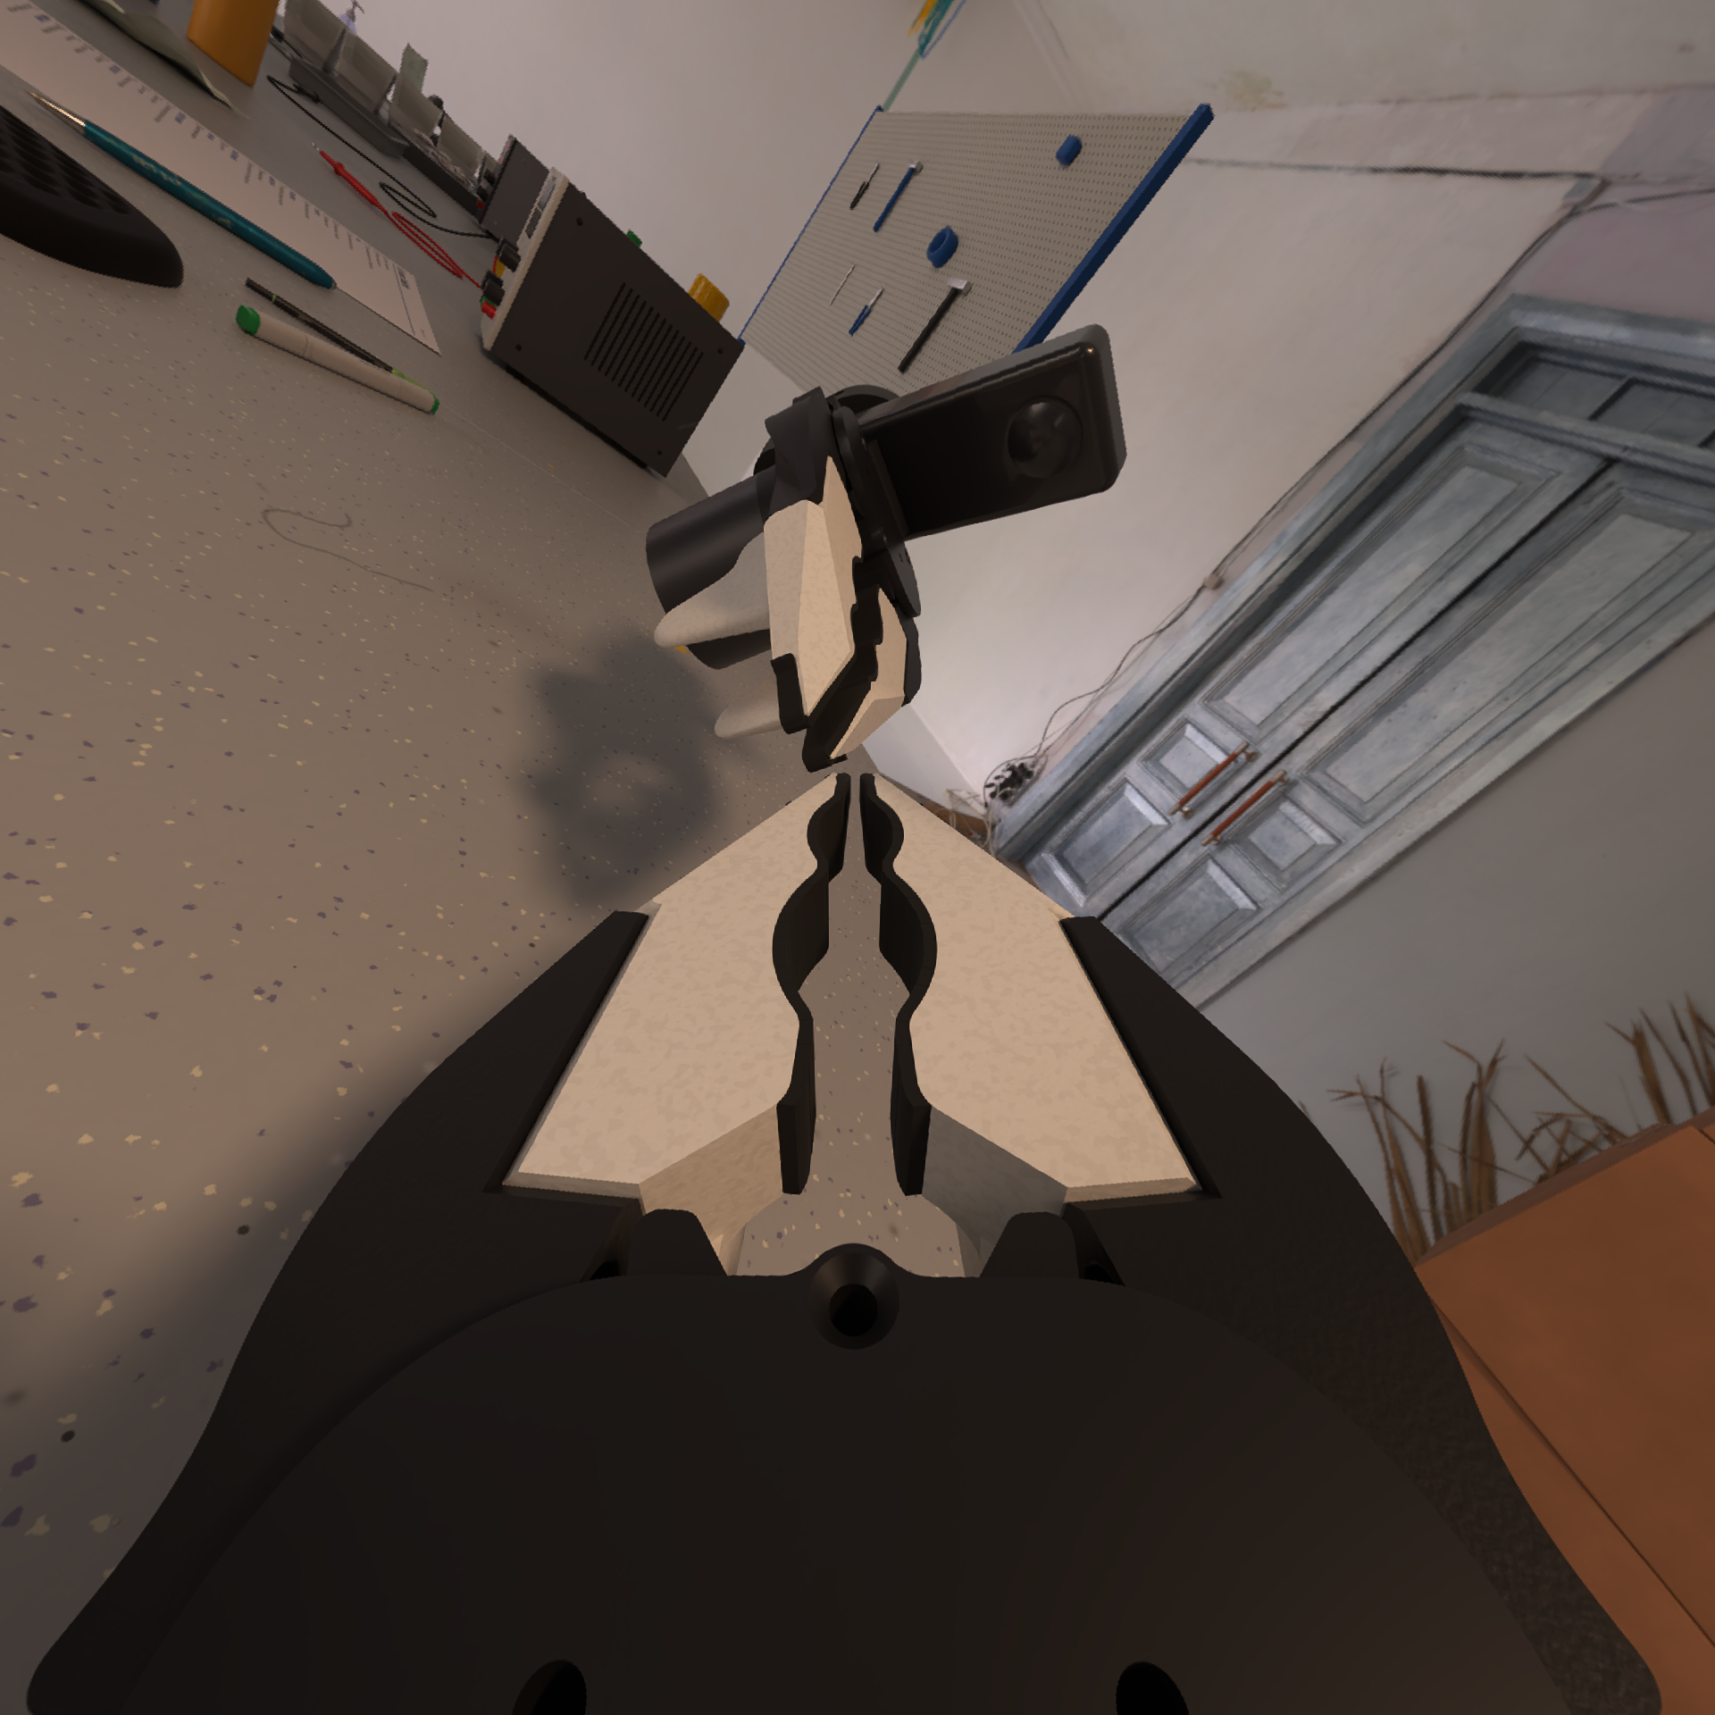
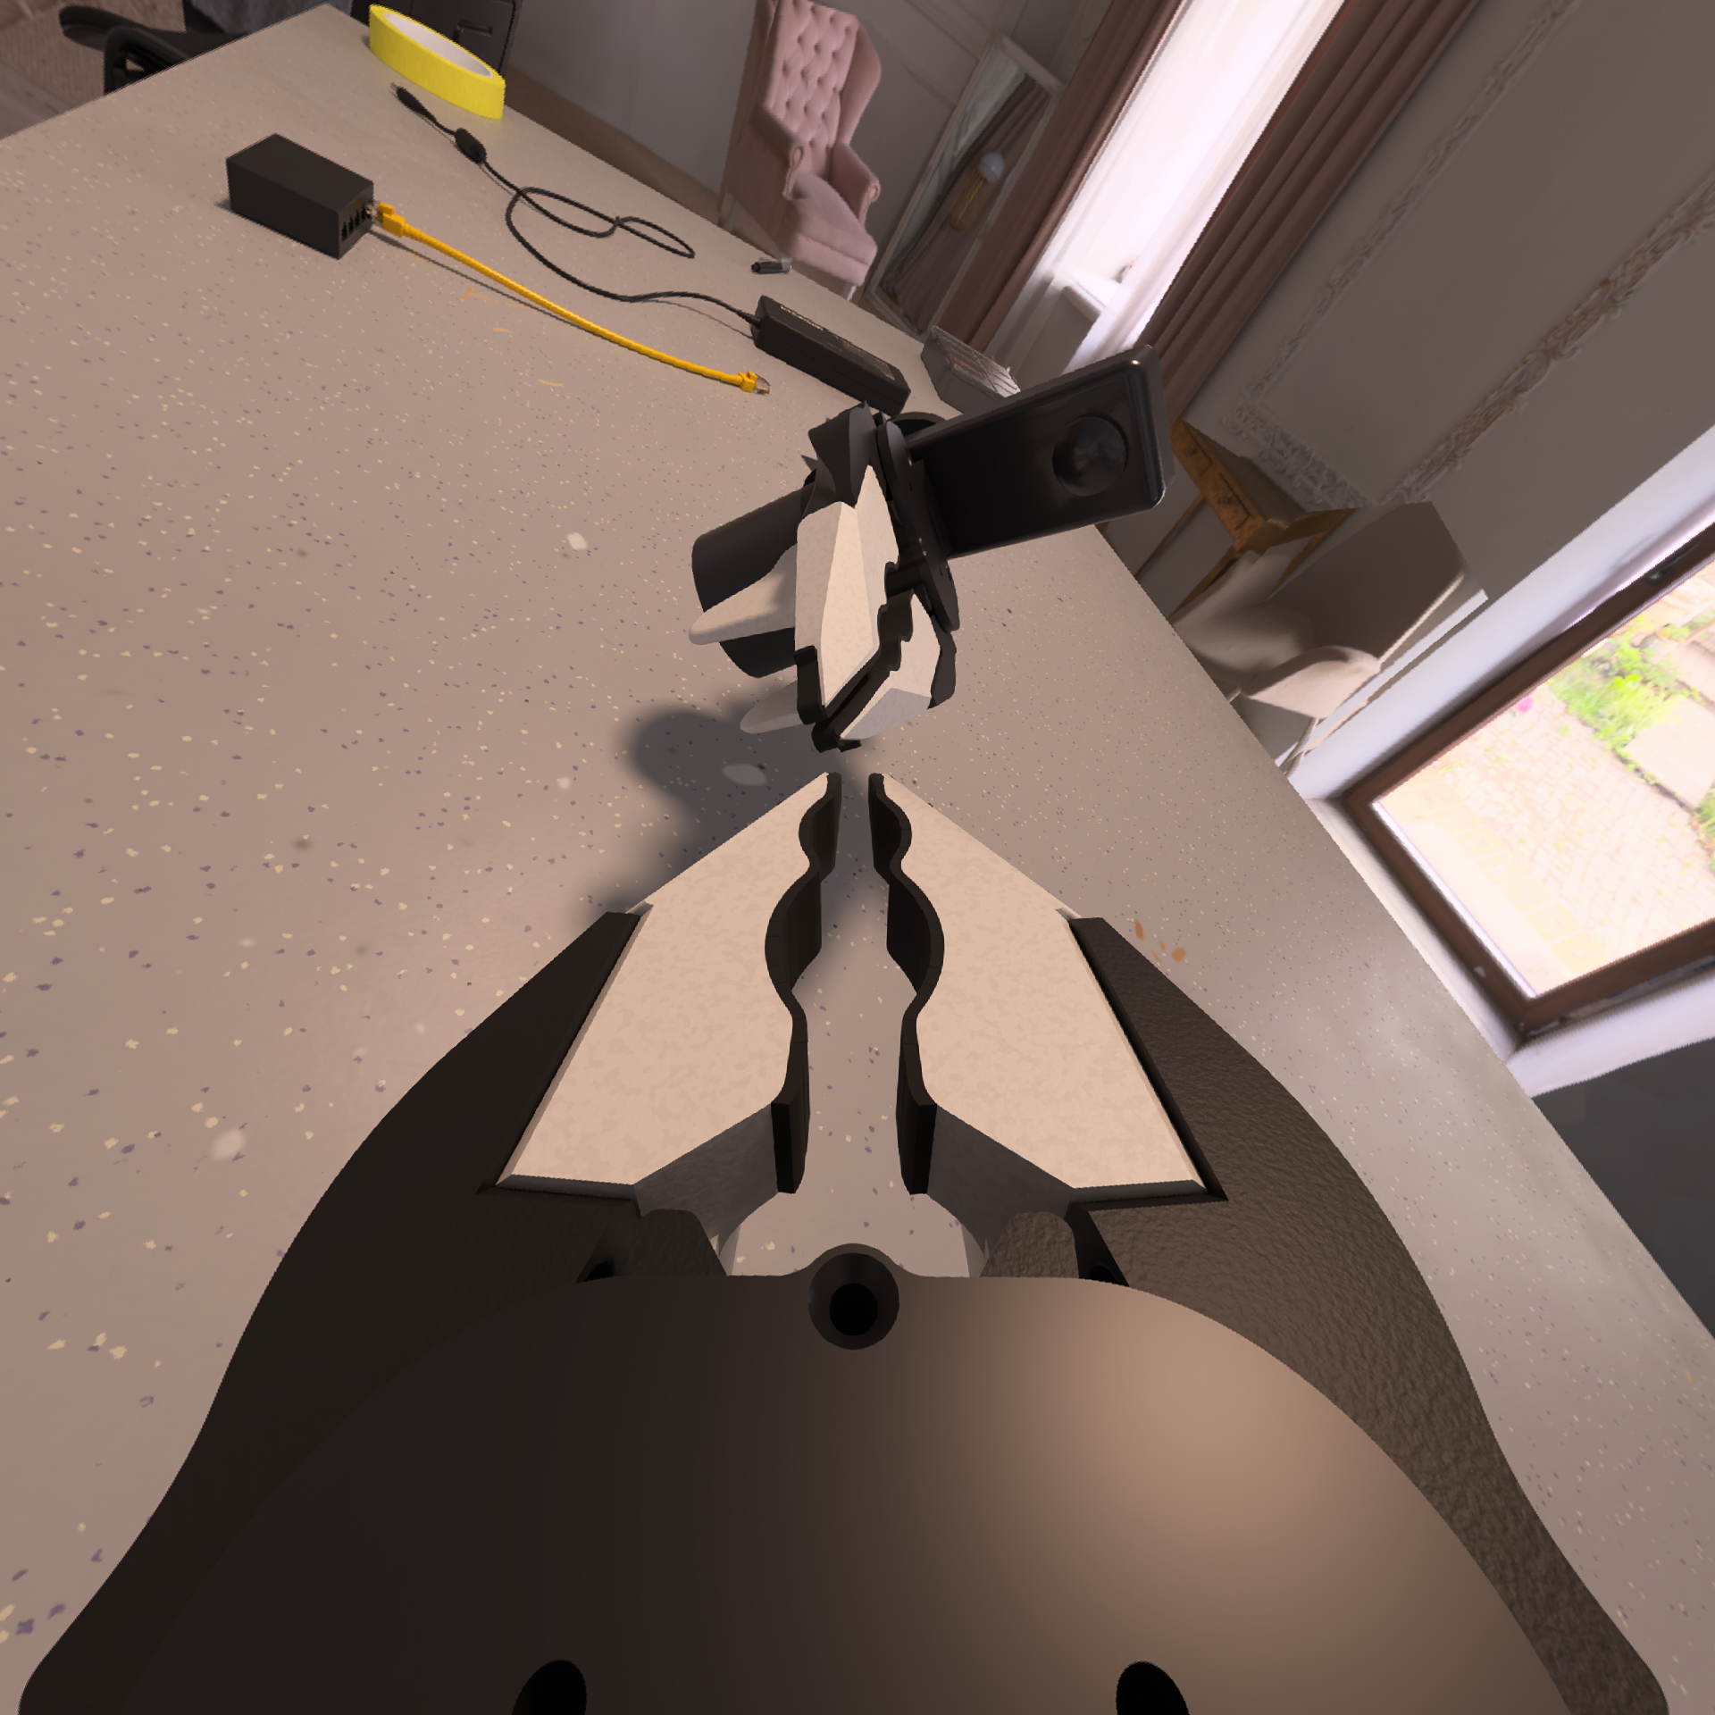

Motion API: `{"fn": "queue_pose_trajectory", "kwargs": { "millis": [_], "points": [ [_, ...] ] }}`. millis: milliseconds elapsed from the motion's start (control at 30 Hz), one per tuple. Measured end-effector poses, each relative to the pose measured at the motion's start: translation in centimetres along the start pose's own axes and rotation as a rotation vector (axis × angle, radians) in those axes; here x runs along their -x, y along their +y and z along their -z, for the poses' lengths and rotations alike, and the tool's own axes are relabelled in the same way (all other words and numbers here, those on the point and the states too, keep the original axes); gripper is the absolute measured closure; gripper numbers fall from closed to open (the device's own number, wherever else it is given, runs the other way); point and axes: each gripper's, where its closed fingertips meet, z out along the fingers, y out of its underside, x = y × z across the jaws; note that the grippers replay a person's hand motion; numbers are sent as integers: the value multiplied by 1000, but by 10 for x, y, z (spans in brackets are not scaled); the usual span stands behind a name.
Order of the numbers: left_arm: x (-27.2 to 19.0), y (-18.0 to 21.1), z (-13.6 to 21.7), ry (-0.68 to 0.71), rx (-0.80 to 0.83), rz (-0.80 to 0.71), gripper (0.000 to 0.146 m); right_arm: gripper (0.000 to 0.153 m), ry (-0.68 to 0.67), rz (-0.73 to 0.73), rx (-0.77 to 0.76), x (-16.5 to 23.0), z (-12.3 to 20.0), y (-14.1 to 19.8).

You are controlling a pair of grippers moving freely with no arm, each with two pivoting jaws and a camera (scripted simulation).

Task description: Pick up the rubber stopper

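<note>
We work over a grey speckled tabletop (image 1: 232, 742). Our left gripper (image 1: 855, 789) and right gripper (image 2: 855, 787) hang above it, tips nearly meeting nose to nose, each with only a narrow slit between its fingers and nothing held. We cannot find the rubber stopper in either view. On one side lie a green-capped marker (image 1: 334, 357), a teal pen (image 1: 199, 199) and a power supply (image 1: 594, 315); on the other a yellow tape roll (image 2: 436, 60), a yellow cable (image 2: 575, 311) and a small black box (image 2: 299, 193).
</note>
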Motion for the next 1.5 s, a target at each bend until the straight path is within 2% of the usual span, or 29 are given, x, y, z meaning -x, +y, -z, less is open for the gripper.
{"fn": "queue_pose_trajectory", "kwargs": {
  "millis": [233,433,633,833,1000,1100,1200,1367,1500],
  "points": [
    [0,-5,2,8,-33,-12,143,148,7,-37,-21,-4,2,-2],
    [11,-15,21,-166,-25,-150,127,147,19,-75,-33,-10,7,1],
    [42,21,33,-473,335,-356,121,147,-20,-97,36,-6,3,18],
    [67,65,32,-597,638,-423,111,147,-46,-97,156,-1,-3,45],
    [85,79,32,-682,726,-423,112,147,-73,-89,199,5,-6,54],
    [88,76,32,-700,725,-454,122,147,-88,-91,204,8,-6,55],
    [78,61,24,-656,614,-514,122,147,-106,-110,192,9,-4,52],
    [45,22,10,-553,362,-723,122,147,-122,-212,89,4,3,35],
    [39,17,6,-546,334,-778,122,147,-131,-240,66,3,5,31]
  ]
}}
